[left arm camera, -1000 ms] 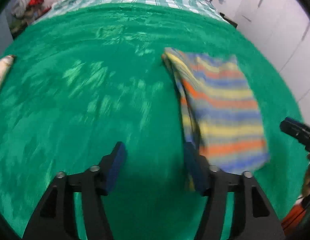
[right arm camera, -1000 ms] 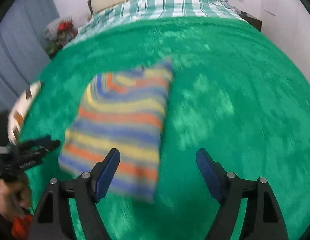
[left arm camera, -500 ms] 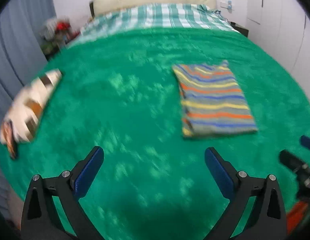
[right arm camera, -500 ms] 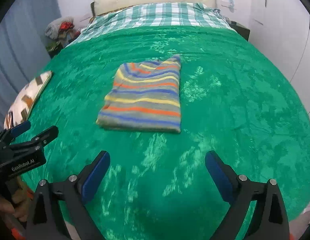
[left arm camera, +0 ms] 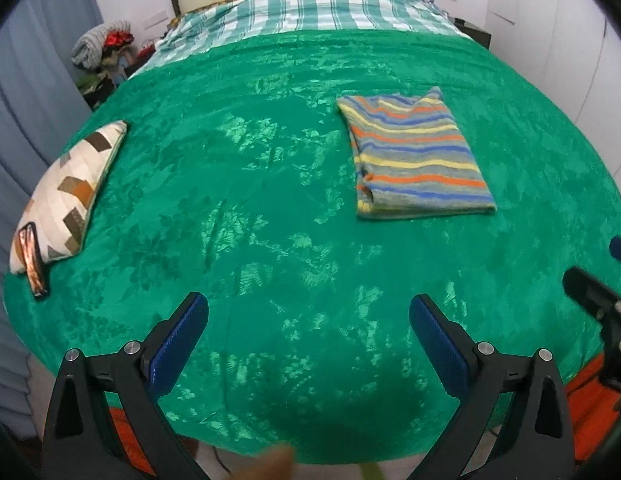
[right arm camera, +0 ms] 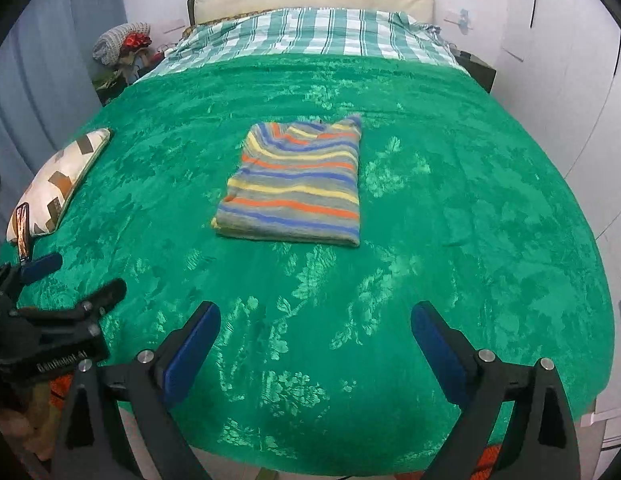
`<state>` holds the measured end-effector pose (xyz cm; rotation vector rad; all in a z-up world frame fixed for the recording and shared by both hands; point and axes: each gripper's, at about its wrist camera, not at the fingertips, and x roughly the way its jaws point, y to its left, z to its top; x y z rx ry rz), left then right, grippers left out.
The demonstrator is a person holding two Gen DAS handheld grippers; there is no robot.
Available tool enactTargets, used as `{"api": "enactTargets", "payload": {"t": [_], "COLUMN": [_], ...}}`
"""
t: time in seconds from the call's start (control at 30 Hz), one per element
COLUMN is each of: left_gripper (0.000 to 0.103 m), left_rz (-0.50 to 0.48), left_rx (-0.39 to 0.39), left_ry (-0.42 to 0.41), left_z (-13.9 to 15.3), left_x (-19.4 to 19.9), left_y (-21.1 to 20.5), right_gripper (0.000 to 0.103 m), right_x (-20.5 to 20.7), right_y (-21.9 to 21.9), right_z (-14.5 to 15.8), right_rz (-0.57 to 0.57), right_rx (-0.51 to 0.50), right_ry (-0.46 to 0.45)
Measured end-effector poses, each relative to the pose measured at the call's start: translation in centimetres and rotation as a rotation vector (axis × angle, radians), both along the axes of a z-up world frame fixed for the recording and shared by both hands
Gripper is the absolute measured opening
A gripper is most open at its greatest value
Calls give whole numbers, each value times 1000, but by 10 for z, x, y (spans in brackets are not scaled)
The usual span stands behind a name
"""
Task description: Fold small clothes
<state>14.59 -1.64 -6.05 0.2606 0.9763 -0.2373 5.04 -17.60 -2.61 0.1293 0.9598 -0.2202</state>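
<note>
A: A striped top (right arm camera: 294,184) is seen folded into a neat rectangle on the green blanket (right arm camera: 450,216), near the middle of the bed. What is held?

B: Nothing. The left gripper (left arm camera: 308,330) is spread wide and empty above the near edge of the blanket; the right gripper (right arm camera: 315,338) is likewise released, well apart from the top. The fold is judged done, or nearly so.

A: What could be spoiled from here?

B: The stack could be dragged out of square if one layer alone is pinched at the near edge, since the plush blanket is likely to cling. The layered left edge, where the folds show, could be snagged by a passing finger and opened.

A: Anything nearby to be watched?

B: A patterned cushion (left arm camera: 66,192) is seen at the left edge, with a dark slim object (left arm camera: 32,264) beside it; neither is close enough to be knocked.

A: Is any writing shown?

B: White lettering is seen on the left gripper's body in the right view; "GenRobot.AI" is the likely reading.
</note>
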Motion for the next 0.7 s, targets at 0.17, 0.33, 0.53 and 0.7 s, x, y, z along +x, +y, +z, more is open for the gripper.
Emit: {"api": "enactTargets", "payload": {"t": [0.17, 0.33, 0.53, 0.7], "left_gripper": [103, 103, 103, 103], "left_rz": [-8, -12, -3, 17], "left_rx": [7, 8, 12, -2], "left_ry": [-12, 8, -24, -34], "left_z": [7, 10, 19, 27], "left_x": [-3, 0, -1, 0], "left_y": [1, 1, 0, 1], "right_gripper": [95, 95, 95, 95], "right_x": [2, 5, 6, 5], "right_y": [4, 6, 5, 2], "right_z": [10, 17, 20, 25], "right_rz": [-15, -14, -26, -30], "right_rx": [-39, -56, -76, -88], "right_ry": [-12, -11, -4, -10]}}
